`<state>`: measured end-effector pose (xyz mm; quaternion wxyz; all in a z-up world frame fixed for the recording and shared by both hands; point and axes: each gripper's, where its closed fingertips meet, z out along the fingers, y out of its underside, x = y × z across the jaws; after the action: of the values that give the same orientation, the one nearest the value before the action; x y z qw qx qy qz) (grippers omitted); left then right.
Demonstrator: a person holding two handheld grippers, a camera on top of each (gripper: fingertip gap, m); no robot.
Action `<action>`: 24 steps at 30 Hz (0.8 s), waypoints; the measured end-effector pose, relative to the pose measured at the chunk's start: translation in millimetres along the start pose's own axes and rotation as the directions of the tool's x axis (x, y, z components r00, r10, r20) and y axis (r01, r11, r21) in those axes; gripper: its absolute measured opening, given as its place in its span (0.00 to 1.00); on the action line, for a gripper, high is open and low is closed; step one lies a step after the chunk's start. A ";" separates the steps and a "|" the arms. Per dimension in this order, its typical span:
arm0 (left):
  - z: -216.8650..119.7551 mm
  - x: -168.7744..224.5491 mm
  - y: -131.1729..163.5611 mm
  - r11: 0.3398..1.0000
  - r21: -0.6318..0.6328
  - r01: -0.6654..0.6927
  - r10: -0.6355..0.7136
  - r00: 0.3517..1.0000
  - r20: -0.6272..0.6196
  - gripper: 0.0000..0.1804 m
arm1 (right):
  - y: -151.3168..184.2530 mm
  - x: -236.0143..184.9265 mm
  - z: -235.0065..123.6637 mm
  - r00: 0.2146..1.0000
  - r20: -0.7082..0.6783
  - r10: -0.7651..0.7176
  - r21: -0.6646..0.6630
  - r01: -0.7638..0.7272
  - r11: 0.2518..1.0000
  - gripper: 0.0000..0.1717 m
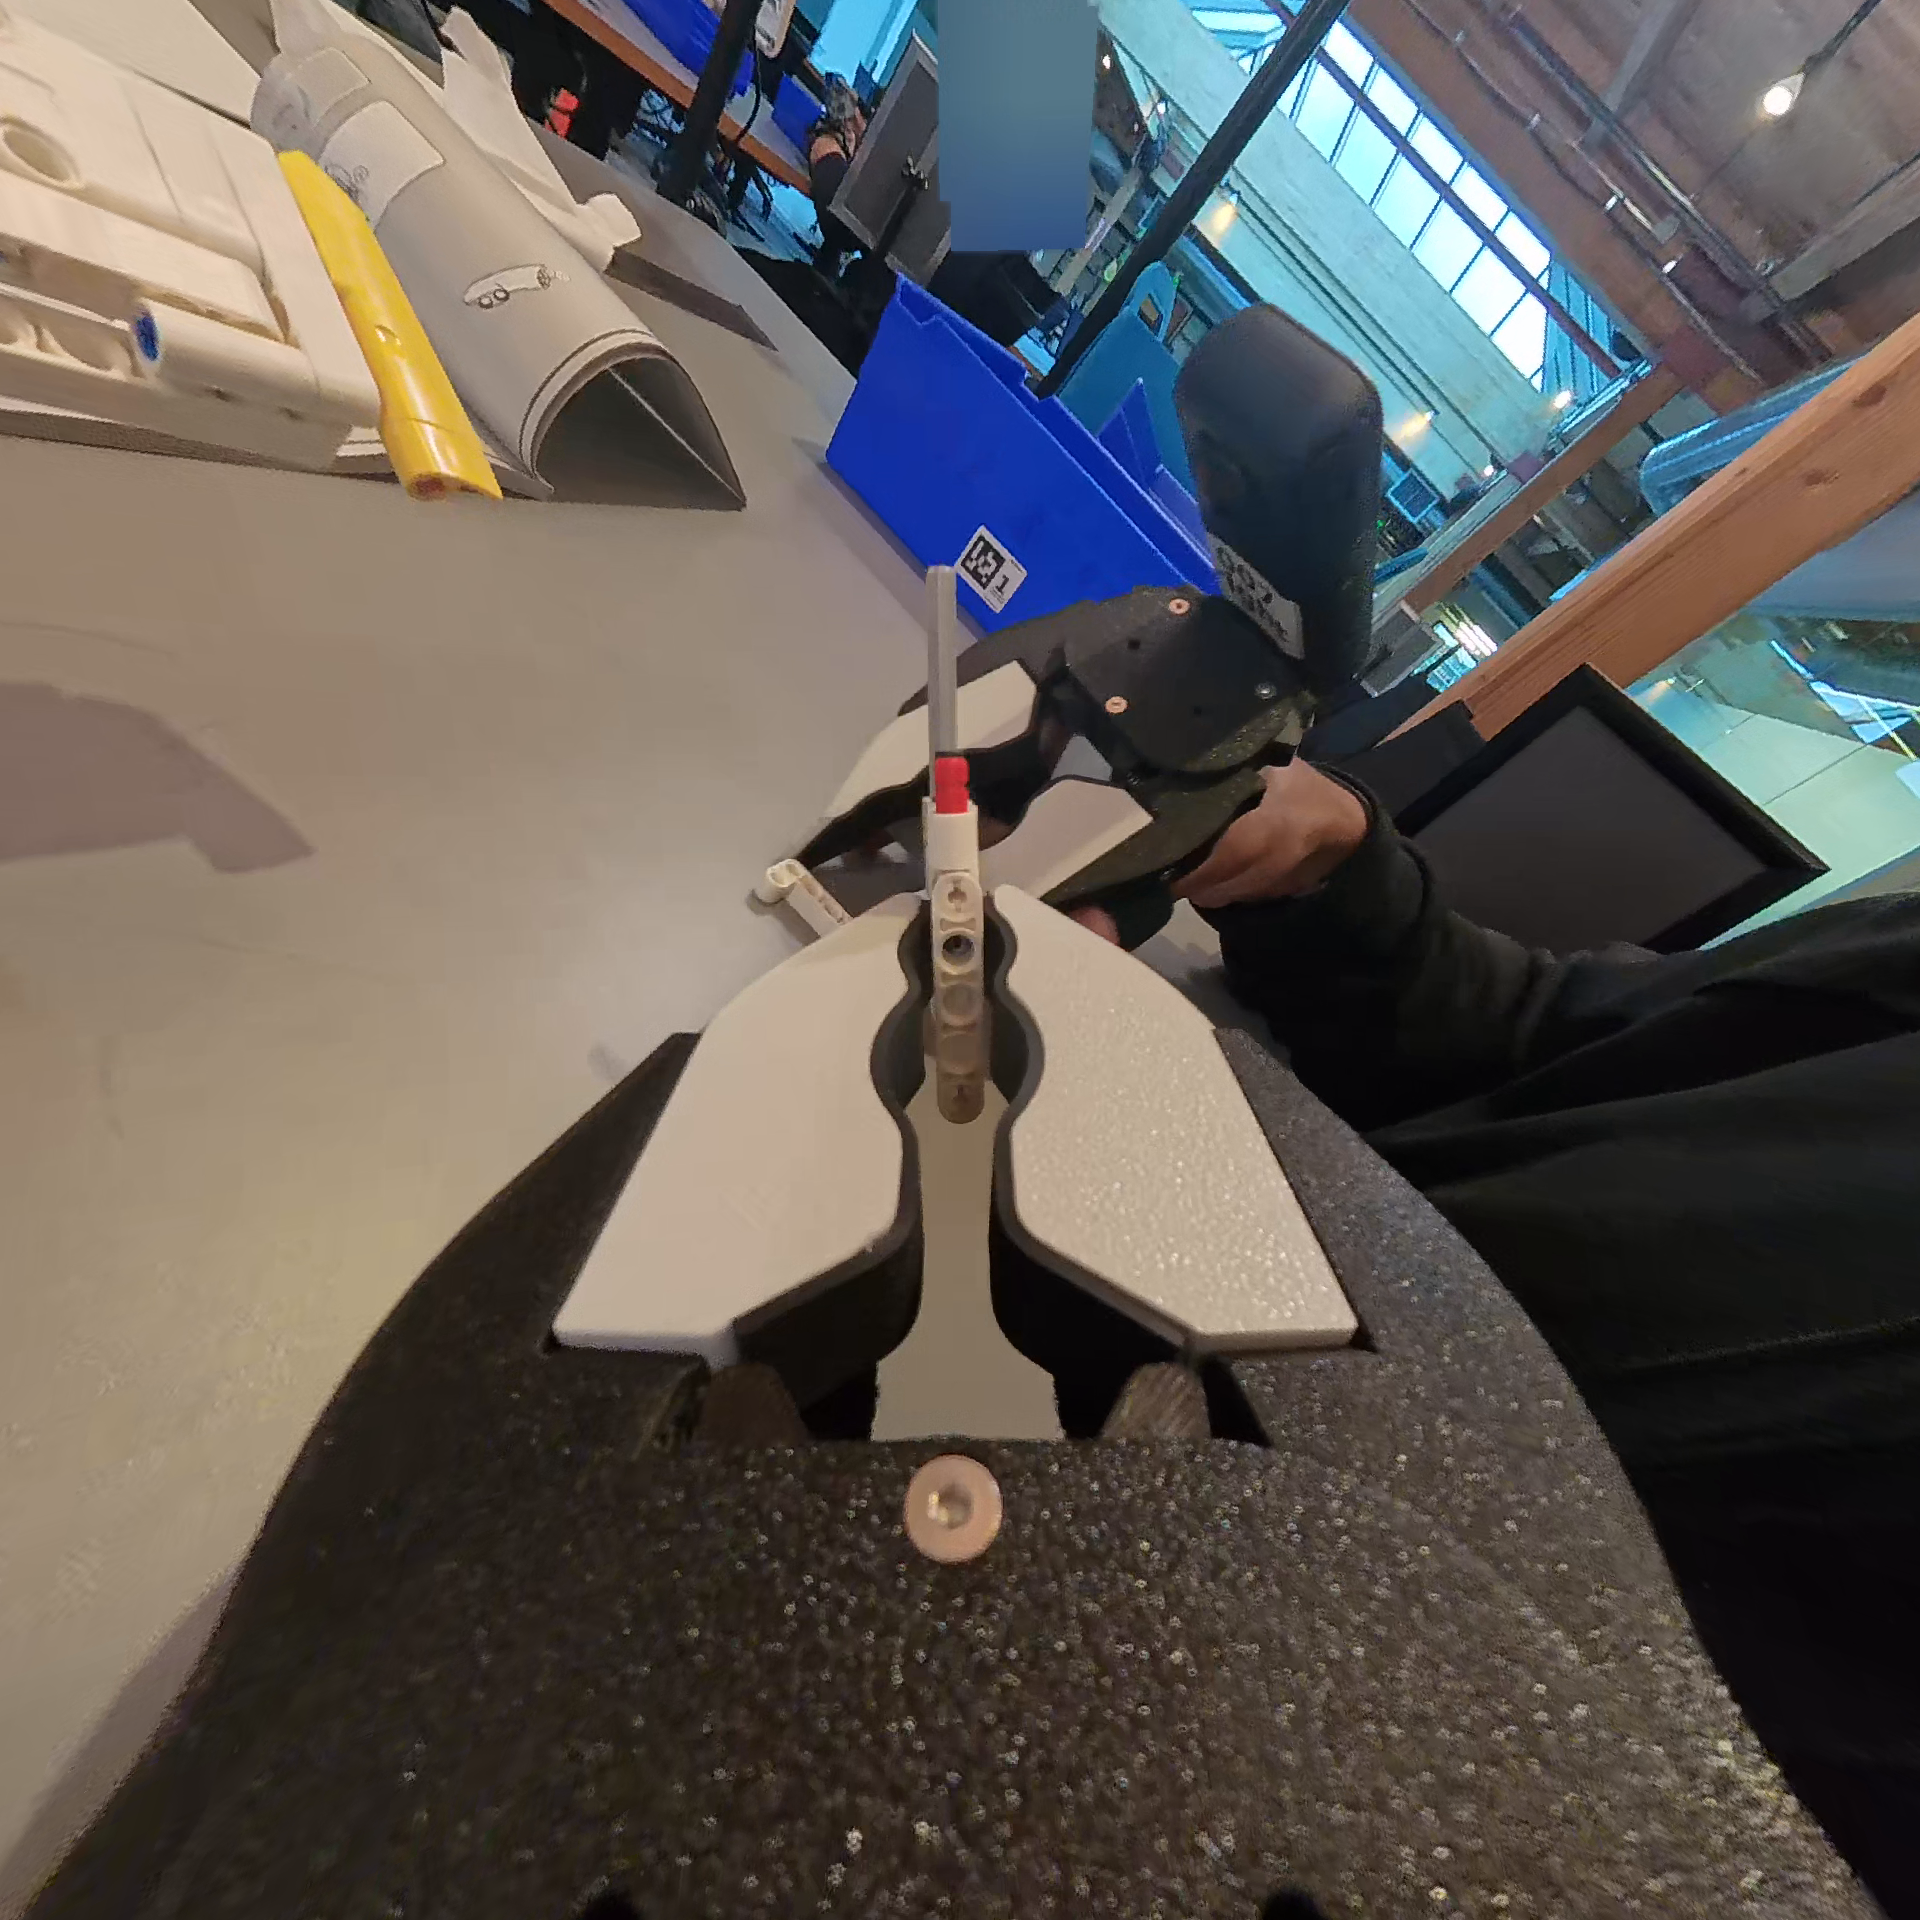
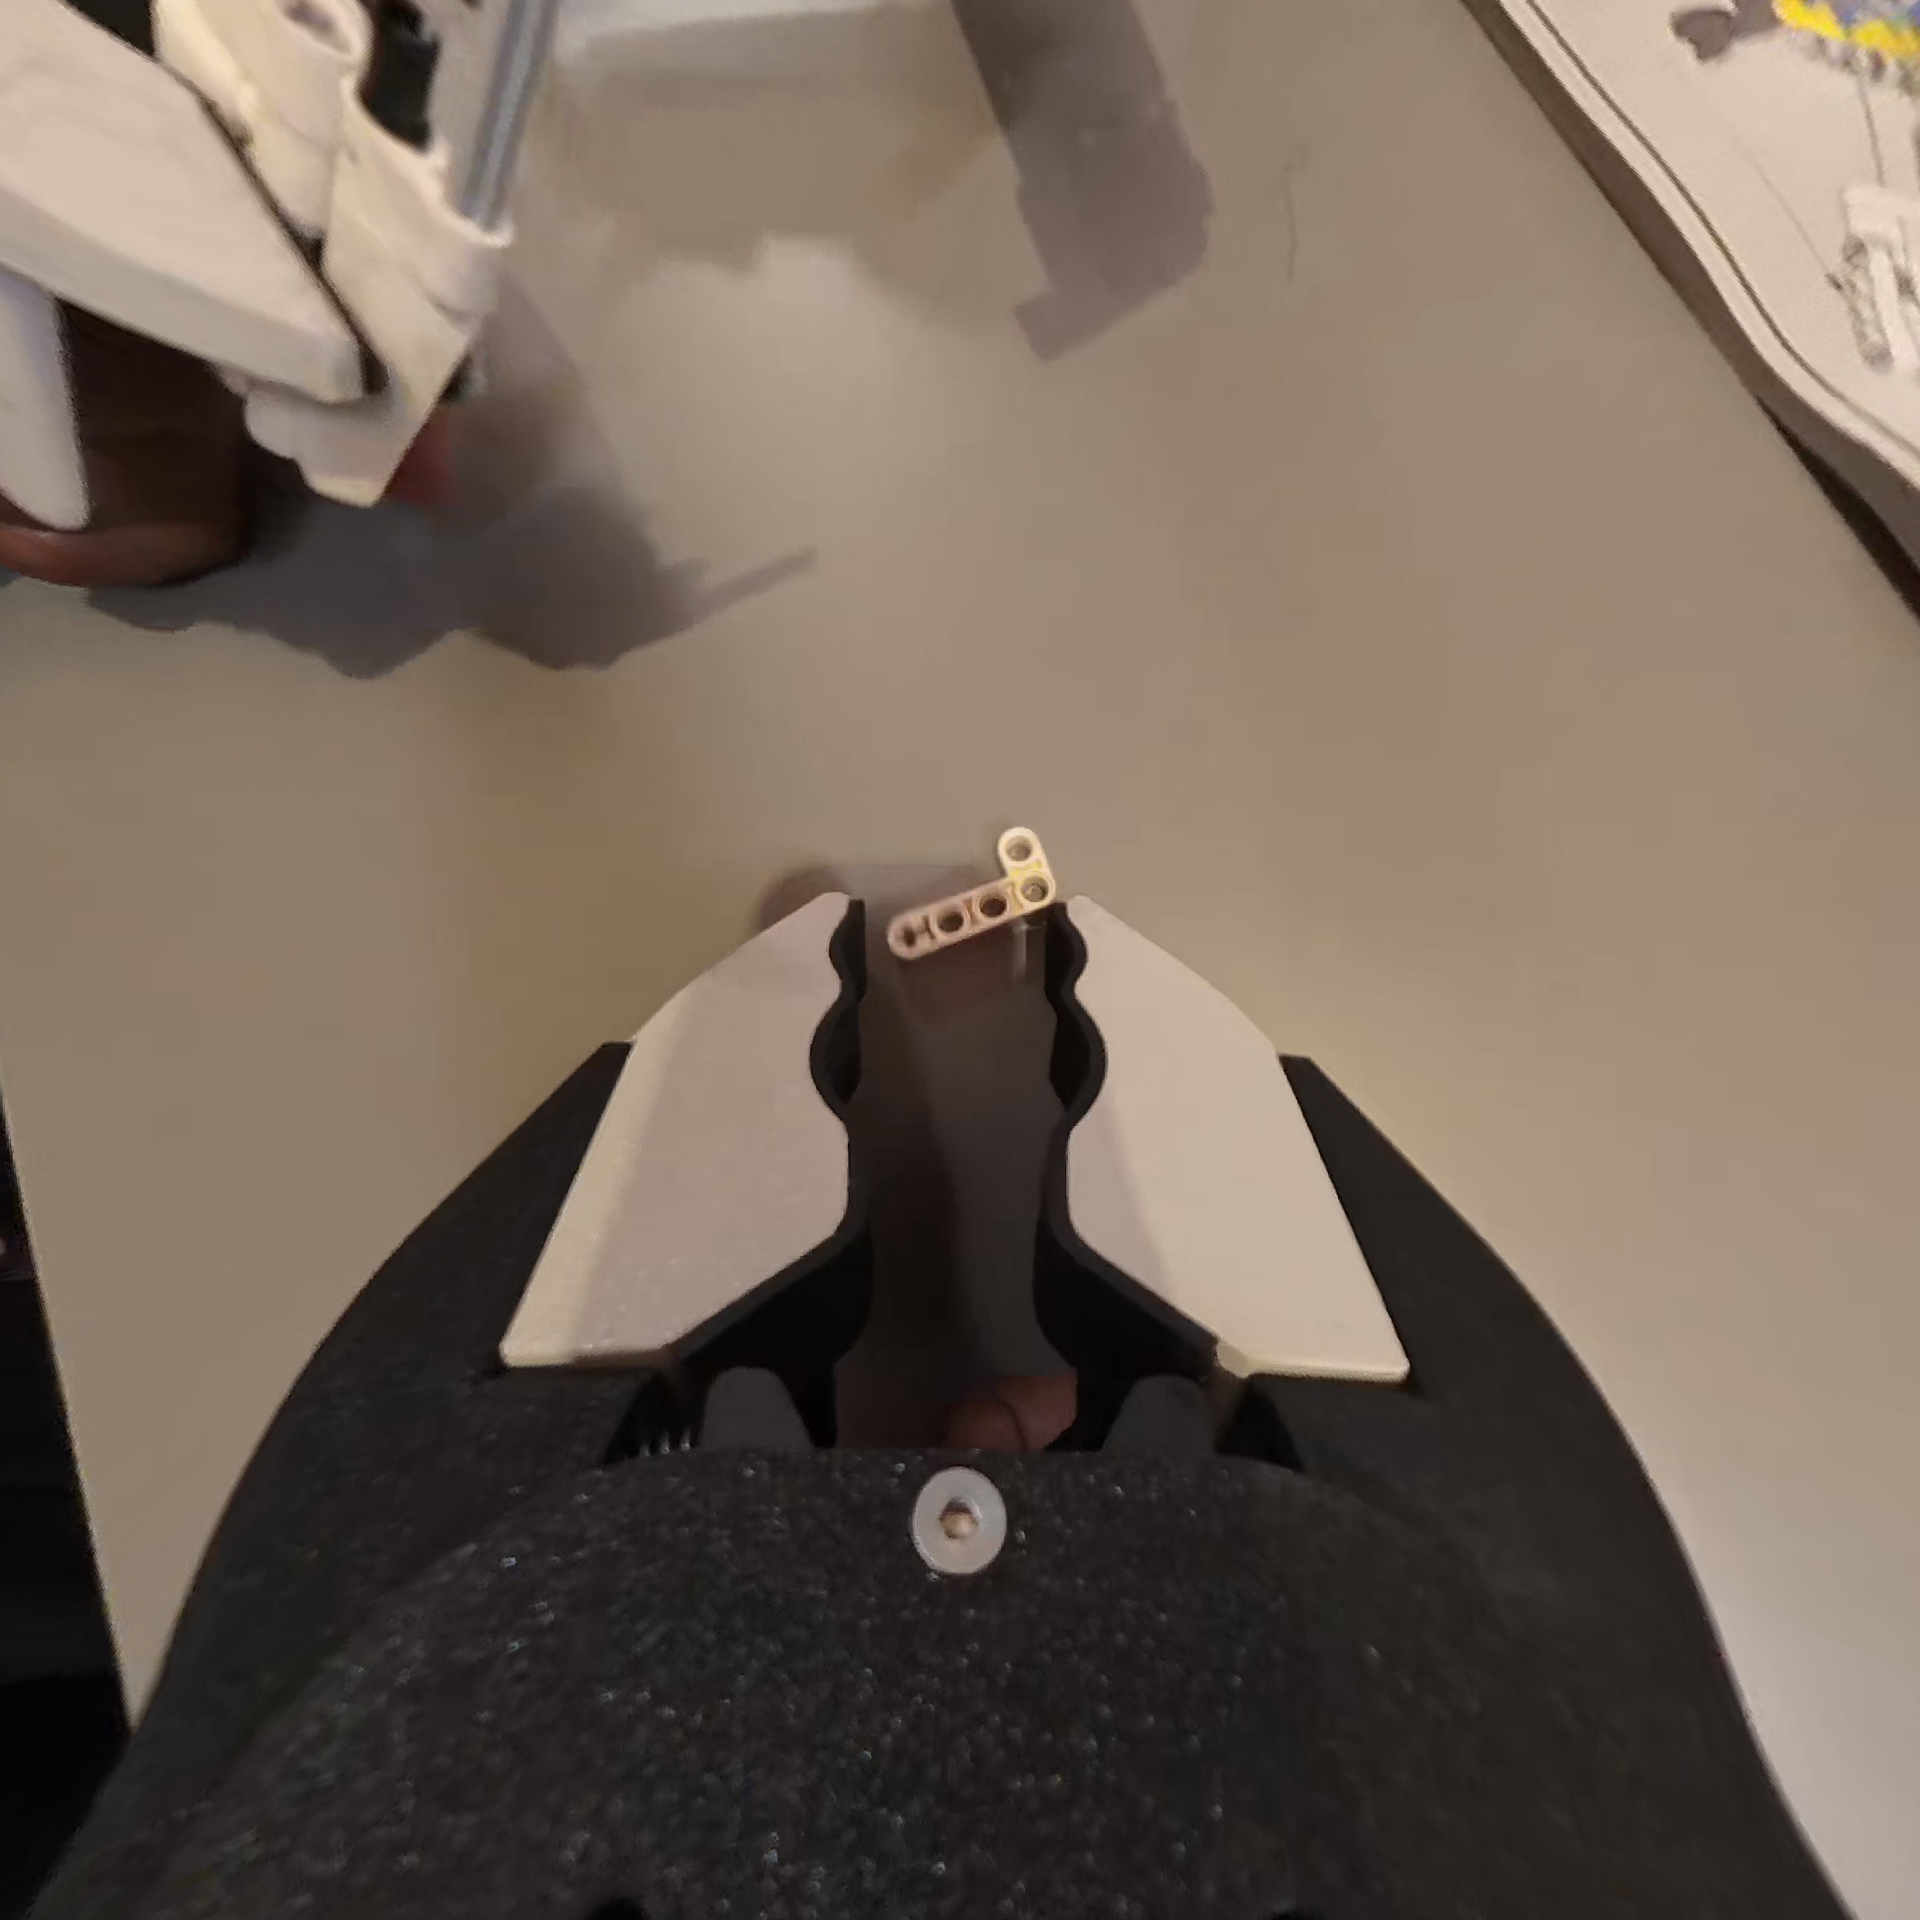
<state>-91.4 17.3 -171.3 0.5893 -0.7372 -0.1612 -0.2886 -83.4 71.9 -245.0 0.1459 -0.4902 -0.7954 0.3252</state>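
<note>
My left gripper [image 1: 956, 914] is shut on a white beam with holes [image 1: 956, 951], held upright between the pads. A white connector, a red bush [image 1: 949, 784] and a thin grey axle [image 1: 940, 655] stick out beyond its tip. My right gripper [image 2: 958, 906] is open, low over the grey table [image 2: 1351, 675]. A small white L-shaped beam [image 2: 977, 902] lies flat on the table between its fingertips, and neither pad presses on it. The L-shaped beam also shows in the left wrist view [image 1: 800, 891]. The left gripper appears blurred at the top left of the right wrist view [image 2: 312, 260].
A blue bin [image 1: 966, 447] stands at the table's far edge. A yellow part [image 1: 384, 332], an open booklet [image 1: 540, 312] and white model parts [image 1: 125, 260] lie at the far left. A printed sheet [image 2: 1766, 208] lies to the right. A hand [image 1: 1268, 831] holds the right gripper.
</note>
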 end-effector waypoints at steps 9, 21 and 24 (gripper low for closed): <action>-10.8 5.5 0.5 0.998 0.058 -0.006 0.004 1.000 0.023 0.04 | -5.2 -1.6 2.9 0.988 -0.119 -0.098 -0.039 0.094 0.995 0.19; -7.7 2.7 -2.7 0.997 0.071 0.011 -0.013 0.999 0.031 0.04 | -6.2 9.3 5.7 0.988 -0.133 -0.081 -0.046 0.075 0.996 0.04; -8.0 3.7 -2.5 0.997 0.070 0.012 -0.013 1.000 0.019 0.04 | -10.5 12.9 0.3 0.980 -0.124 -0.153 -0.052 0.147 0.988 0.10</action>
<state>-91.8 9.9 -166.0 0.6112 -0.7180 -0.1816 -0.2792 -96.9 79.9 -239.4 0.2101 -0.4515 -0.8259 0.2643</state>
